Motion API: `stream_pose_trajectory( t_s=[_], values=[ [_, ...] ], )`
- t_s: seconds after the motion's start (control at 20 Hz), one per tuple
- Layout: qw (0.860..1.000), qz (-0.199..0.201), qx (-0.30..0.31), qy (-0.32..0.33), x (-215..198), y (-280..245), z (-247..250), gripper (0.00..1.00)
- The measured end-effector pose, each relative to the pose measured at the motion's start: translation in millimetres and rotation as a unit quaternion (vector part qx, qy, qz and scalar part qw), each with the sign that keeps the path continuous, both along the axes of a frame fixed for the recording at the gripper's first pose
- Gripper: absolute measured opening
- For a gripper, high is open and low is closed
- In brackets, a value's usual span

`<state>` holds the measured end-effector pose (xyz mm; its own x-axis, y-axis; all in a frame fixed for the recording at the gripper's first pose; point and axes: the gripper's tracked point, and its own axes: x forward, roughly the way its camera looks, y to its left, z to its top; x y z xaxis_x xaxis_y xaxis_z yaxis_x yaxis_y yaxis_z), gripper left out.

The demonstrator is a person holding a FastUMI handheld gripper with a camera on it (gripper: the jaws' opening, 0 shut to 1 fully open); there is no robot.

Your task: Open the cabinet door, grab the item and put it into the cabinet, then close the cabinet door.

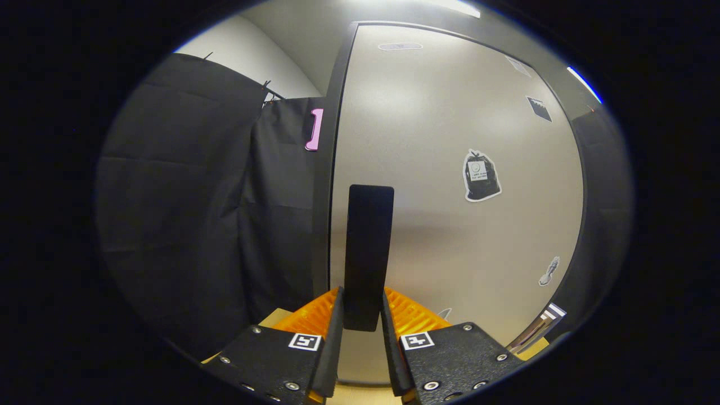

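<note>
Cabinet door (450, 169) handle (368, 247) btwn gripper (363, 306) jaws, both sides touching.

The pale beige, dark-framed cabinet door (450, 140) stands upright; its black vertical bar handle (368, 242) sits near the left edge.

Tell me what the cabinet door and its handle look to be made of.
Cabinet door: probably laminate or painted board, pale beige and matte, with soft blurred light patches and no grain. Handle: a flat black bar, matte with no glints, so plastic or coated metal; I can't tell which. The tool is closed on the handle's lower end.
</note>
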<state>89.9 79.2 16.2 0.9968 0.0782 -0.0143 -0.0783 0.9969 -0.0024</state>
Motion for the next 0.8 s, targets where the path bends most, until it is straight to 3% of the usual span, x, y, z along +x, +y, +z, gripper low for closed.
stream_pose_trajectory(
  t_s=[0.3, 0.8],
  values=[
    [1.000, 0.025, -0.008, 0.006, -4, 1, 0, 0.29],
    [0.995, 0.095, -0.022, 0.021, -38, 3, 3, 0.29]
  ],
)
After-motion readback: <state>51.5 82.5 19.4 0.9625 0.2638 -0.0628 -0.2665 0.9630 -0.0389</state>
